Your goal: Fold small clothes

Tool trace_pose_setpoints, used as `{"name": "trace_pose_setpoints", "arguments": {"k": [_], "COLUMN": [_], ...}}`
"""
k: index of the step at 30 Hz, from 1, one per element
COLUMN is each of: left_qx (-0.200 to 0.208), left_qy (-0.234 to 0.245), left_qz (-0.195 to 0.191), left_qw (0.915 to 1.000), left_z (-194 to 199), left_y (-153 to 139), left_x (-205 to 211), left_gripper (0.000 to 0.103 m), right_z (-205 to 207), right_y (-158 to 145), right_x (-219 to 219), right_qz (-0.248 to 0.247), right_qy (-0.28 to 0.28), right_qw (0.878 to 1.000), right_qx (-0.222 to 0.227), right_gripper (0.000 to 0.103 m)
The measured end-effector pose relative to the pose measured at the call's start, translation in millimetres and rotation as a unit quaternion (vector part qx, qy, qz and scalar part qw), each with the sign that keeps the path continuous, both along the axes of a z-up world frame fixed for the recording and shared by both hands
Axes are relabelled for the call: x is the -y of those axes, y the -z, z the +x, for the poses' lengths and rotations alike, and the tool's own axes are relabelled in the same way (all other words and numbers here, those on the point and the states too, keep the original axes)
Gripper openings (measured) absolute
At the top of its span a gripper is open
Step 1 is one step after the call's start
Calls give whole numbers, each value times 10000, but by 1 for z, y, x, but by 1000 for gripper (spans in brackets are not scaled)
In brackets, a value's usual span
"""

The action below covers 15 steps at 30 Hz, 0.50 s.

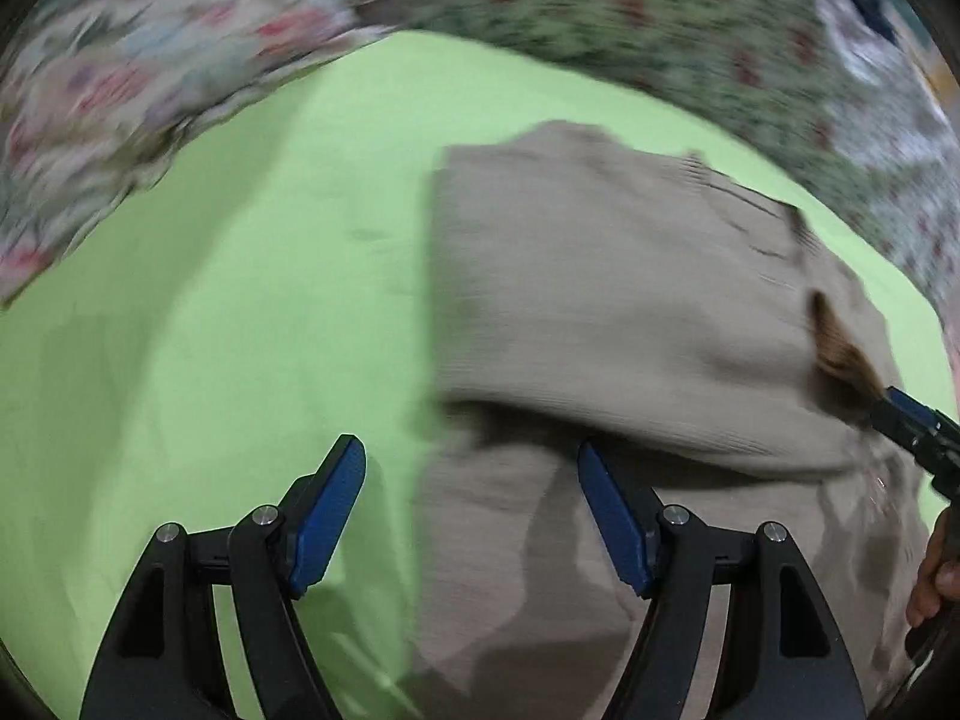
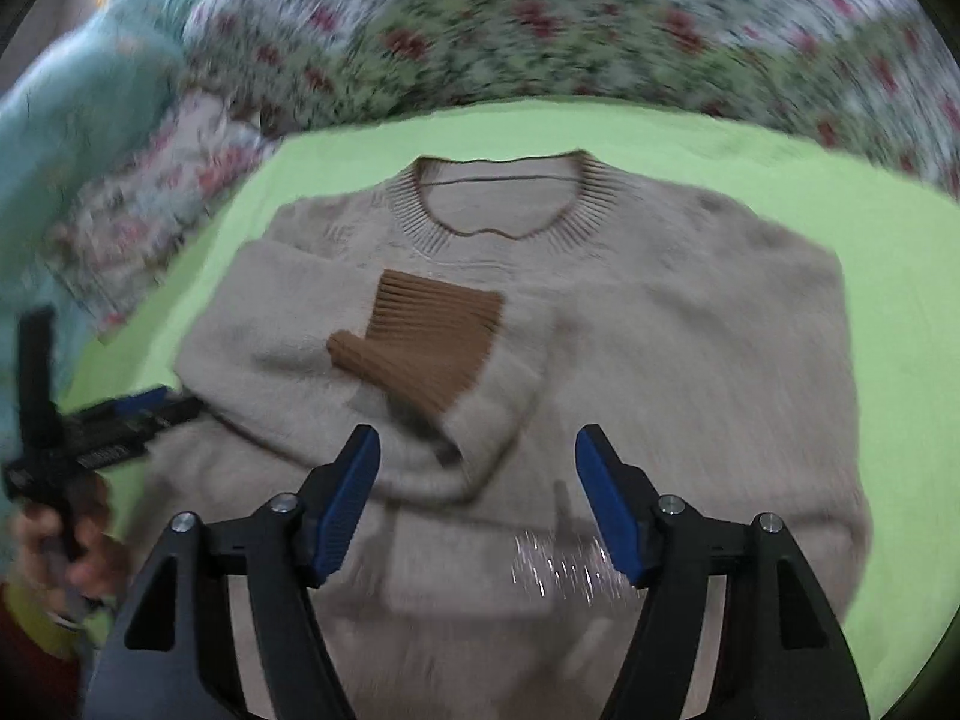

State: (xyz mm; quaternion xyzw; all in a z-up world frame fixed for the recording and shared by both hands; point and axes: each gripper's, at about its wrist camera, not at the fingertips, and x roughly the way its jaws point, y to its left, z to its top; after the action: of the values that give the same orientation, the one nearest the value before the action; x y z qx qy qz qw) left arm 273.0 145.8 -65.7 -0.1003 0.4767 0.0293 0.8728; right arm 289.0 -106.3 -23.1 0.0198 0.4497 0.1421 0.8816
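Beige knit, a small sweater (image 2: pixel 660 360), lies flat on the green sheet (image 2: pixel 888 312) with its ribbed collar (image 2: pixel 498 198) away from me. One sleeve (image 2: pixel 288 354) is folded across the chest, its brown cuff (image 2: pixel 432 336) resting near the middle. My right gripper (image 2: pixel 477 501) hangs above the lower chest, jaws apart, nothing between the blue pads. My left gripper (image 1: pixel 471 513) is also spread wide and empty, hovering over the sweater's edge where the knit meets the sheet; in the right view it shows at the far left, held in my hand (image 2: pixel 72 540). Floral bedding (image 2: pixel 540 18) runs behind the sheet, blurred. A sparkly patch (image 2: pixel 564 564) shows near the hem.
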Motion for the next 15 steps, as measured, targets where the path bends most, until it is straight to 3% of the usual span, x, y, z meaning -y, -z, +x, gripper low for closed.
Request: {"name": "trace_pose_setpoints", "arguments": {"k": [2, 3, 4, 5, 8, 10, 12, 15], "left_qx": [-58, -33, -17, -15, 48, 104, 107, 133], "left_qy": [-69, -71, -50, -17, 8, -71, -117, -213], "left_qz": [-77, -51, 19, 63, 98, 76, -52, 155], "left_qw": [9999, 10000, 10000, 10000, 9999, 9999, 9999, 9996], "left_z": [5, 7, 10, 14, 21, 25, 27, 26], "left_y": [5, 5, 4, 4, 0, -1, 1, 3], "left_x": [-7, -6, -4, -2, 5, 5, 7, 13], "left_gripper": [73, 73, 73, 73, 71, 71, 70, 62], "right_z": [13, 19, 24, 28, 17, 7, 5, 9], "right_y": [8, 11, 12, 10, -16, -25, -14, 17], "right_x": [-9, -6, 0, 12, 57, 85, 107, 119], "right_qz": [-421, -392, -239, -22, 833, 975, 1110, 1415], "right_qy": [61, 123, 173, 352, 874, 1316, 1520, 1578], "right_qw": [9990, 9991, 9996, 9994, 9920, 9850, 9816, 9764], "right_qx": [132, 98, 8, -50, 378, 537, 308, -405], "right_gripper": [65, 37, 16, 11, 11, 11, 11, 16]}}
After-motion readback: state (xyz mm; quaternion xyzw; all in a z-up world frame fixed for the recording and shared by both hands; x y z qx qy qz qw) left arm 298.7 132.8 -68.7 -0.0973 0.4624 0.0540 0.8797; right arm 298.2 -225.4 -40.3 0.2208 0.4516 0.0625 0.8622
